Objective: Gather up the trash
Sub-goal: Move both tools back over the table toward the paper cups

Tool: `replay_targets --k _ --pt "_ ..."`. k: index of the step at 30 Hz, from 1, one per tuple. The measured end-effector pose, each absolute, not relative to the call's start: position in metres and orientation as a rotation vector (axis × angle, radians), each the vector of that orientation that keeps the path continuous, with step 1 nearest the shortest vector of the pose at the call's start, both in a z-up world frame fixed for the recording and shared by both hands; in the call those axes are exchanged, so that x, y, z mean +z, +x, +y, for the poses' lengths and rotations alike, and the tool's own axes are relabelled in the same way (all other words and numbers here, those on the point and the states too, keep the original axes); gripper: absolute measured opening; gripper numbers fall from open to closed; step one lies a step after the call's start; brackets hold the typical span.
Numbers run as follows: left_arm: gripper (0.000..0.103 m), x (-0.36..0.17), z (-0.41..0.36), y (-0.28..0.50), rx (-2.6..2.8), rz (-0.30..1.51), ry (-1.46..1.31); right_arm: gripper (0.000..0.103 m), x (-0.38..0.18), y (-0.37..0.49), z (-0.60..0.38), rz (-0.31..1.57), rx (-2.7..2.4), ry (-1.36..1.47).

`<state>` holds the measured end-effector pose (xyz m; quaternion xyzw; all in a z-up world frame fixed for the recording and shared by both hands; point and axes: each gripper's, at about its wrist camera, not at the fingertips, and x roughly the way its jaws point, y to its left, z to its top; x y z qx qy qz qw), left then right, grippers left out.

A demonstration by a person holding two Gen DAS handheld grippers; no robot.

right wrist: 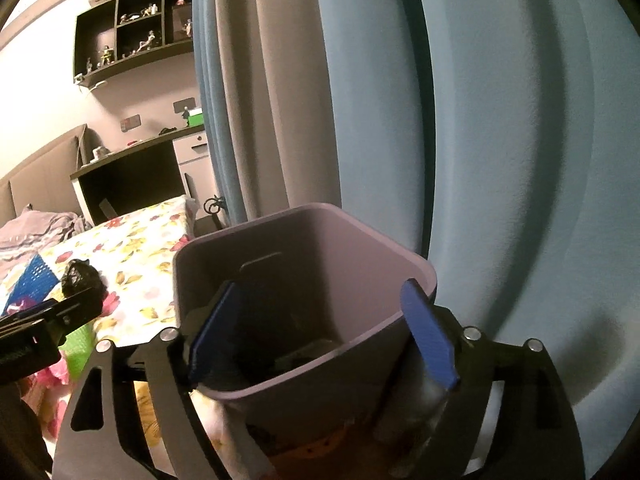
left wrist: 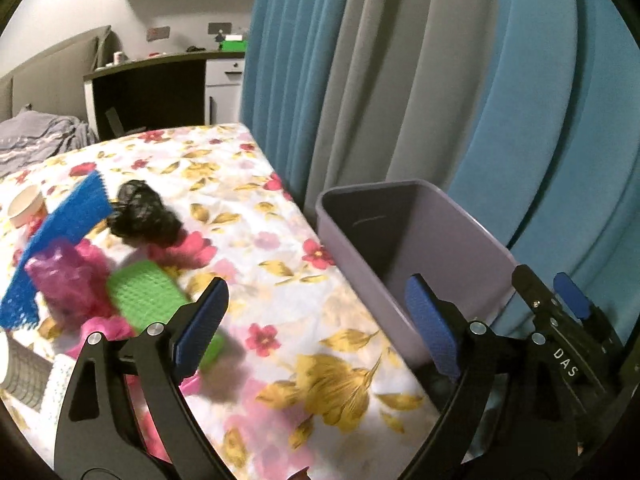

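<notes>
Tilting toward the bed point(left wrist: 256, 216), purple bin point(right wrist: 320, 264), mouth upward.

Bedroom setup here: blue and beige curtains point(left wrist: 360, 80) fill most of the background, hanging right beside a bed with a floral sheet point(left wrist: 240, 184) and a crumpled grey blanket point(left wrist: 36, 140) at its far end. Past the bed there's a dark counter point(left wrist: 160, 60) with a green box point(left wrist: 234, 45) sitting on it and white drawers point(left wrist: 224, 88) underneath. Up on the wall there's a dark shelf point(right wrist: 132, 24) full of little figurines.
</notes>
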<state>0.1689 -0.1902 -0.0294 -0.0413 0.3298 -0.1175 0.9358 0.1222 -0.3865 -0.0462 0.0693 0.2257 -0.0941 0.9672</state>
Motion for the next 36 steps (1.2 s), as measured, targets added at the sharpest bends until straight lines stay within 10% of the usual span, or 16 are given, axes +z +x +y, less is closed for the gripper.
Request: replay_targets --k 36 --pt "0.089 -0.034 0.036 0.035 0.153 0.549 -0.158 0.085 -0.070 0.056 -0.161 0.558 0.308 -0.034"
